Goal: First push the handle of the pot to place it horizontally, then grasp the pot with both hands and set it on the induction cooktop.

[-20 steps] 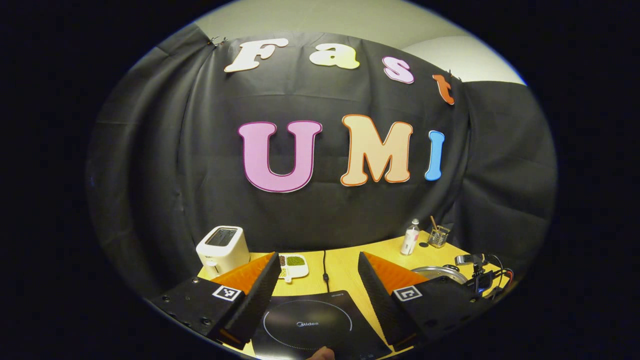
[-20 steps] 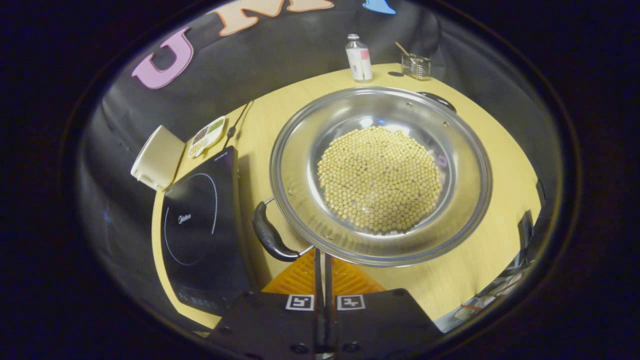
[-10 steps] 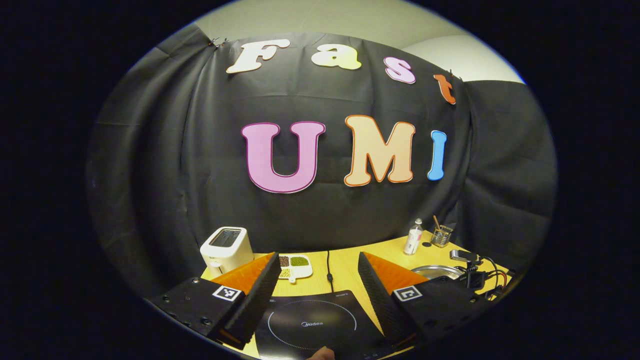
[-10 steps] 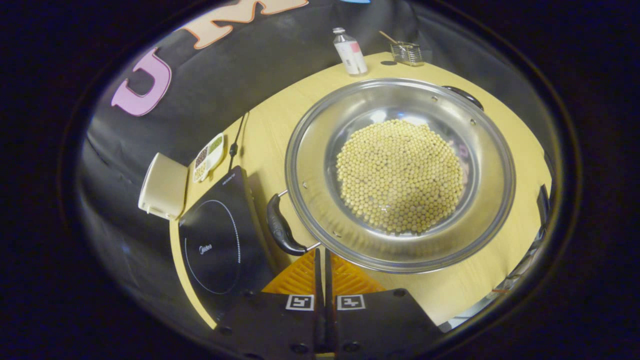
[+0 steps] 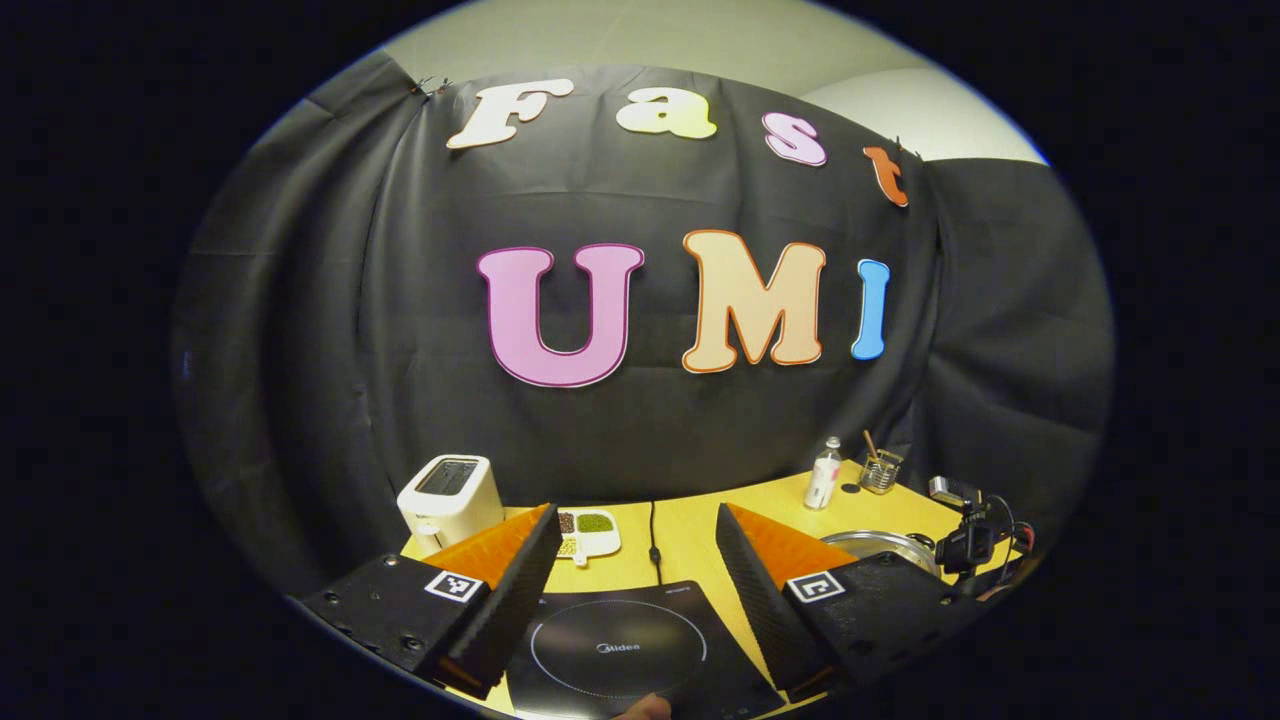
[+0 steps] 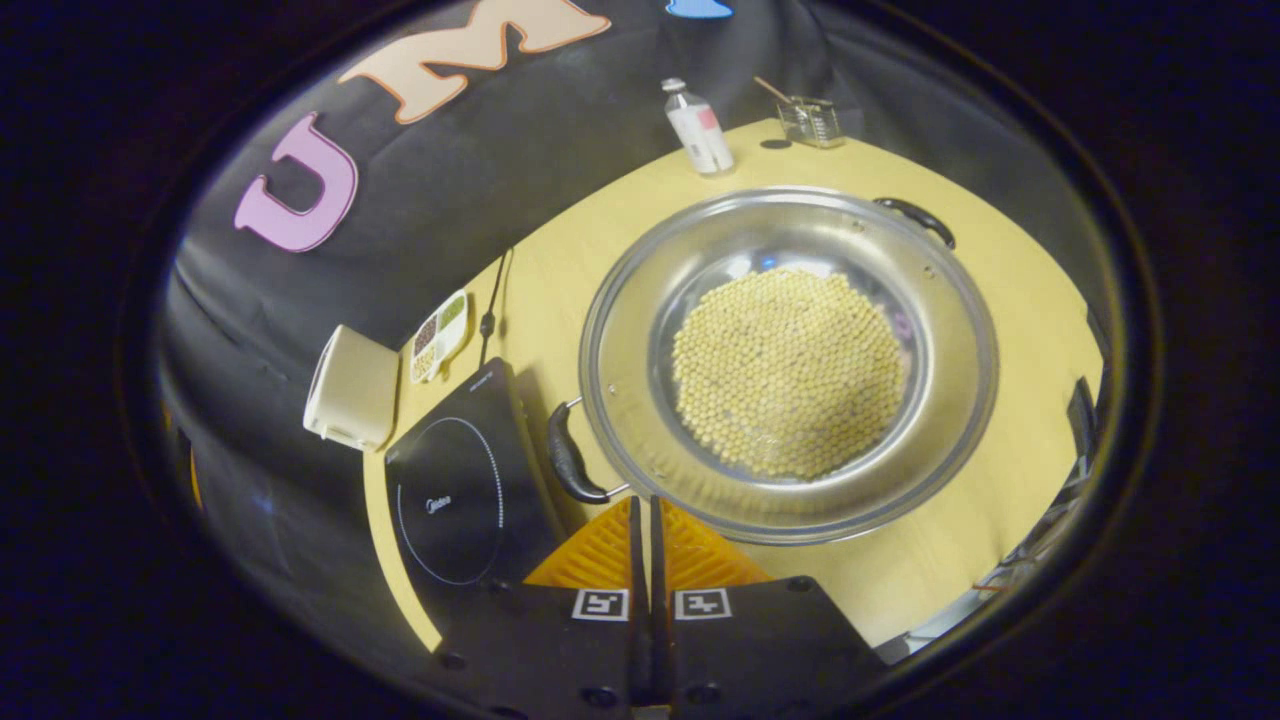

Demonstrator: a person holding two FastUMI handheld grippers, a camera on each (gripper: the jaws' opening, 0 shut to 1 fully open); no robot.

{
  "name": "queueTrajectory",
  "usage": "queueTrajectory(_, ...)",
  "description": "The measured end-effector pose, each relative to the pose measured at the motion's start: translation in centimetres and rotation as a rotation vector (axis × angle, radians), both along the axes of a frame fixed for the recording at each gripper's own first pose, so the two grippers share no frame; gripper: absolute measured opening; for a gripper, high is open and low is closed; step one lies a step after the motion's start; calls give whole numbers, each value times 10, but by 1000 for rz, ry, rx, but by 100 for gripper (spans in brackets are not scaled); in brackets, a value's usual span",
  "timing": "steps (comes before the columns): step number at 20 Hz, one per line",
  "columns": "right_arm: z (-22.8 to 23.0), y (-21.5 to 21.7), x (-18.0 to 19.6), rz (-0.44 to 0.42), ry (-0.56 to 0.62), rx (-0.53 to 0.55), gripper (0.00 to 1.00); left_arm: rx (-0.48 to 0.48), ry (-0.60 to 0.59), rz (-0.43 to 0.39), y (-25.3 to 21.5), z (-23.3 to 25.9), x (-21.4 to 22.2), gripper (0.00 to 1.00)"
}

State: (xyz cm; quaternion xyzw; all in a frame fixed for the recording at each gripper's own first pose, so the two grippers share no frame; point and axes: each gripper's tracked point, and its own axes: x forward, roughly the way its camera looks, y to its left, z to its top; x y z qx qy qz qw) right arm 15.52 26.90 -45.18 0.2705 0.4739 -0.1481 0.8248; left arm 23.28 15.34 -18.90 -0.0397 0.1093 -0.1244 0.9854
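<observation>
Yellow desk [image 6: 1000,300] carries the pot [image 6: 940,400] beside the cooktop [image 6: 450,500]; right gripper [image 6: 645,520] fingers closed together, apparently empty; left gripper [image 5: 635,560] fingers wide apart.

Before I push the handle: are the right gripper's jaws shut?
Shut: in the right gripper view the right gripper has its jaws together, empty.

Closed right tool [image 6: 644,520] beside pot [image 6: 640,330]

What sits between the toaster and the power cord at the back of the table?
A small divided dish of beans lies between the toaster and the cord, seen in the left gripper view.
</observation>
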Motion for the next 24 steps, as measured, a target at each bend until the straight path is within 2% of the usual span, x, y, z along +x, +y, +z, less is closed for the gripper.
queueTrajectory(1,7,-11,-1,2,-20,-28,2,-3,8,-13,-6,-1,-2,95)
queueTrajectory(2,14,-25,-1,4,-40,-65,0,-8,15,-32,-15,-2,-4,91)
queueTrajectory(3,20,-43,-1,7,-58,-115,2,-9,28,-51,-23,-4,-7,95)
queueTrajectory(4,27,-59,-1,18,-85,-164,2,-5,40,-59,-29,-7,-10,94)
queueTrajectory(7,47,-99,2,79,-135,-263,0,18,49,-54,-44,-5,-13,95)
queueTrajectory(9,49,-120,4,121,-145,-297,8,32,51,-40,-57,-3,-16,95)
queueTrajectory(12,55,-154,10,181,-173,-370,6,38,86,-34,-88,-8,-20,95)
queueTrajectory(13,55,-163,10,210,-176,-382,15,49,101,-30,-96,-11,-22,94)
queueTrajectory(14,53,-168,11,243,-178,-384,18,55,108,-19,-102,-11,-23,91)
queueTrajectory(15,53,-178,14,269,-185,-399,25,51,111,-8,-111,-11,-22,93)
queueTrajectory(16,52,-190,18,292,-191,-419,22,46,121,-2,-120,-13,-22,92)
queueTrajectory(17,52,-199,22,313,-200,-426,33,46,142,10,-128,-19,-24,92)
queueTrajectory(18,51,-205,27,334,-214,-424,36,44,161,23,-133,-26,-24,93)
queueTrajectory(23,35,-234,49,422,-239,-412,72,82,276,74,-152,-69,-26,93)
queueTrajectory(24,30,-238,52,433,-237,-408,73,76,306,71,-158,-80,-27,93)
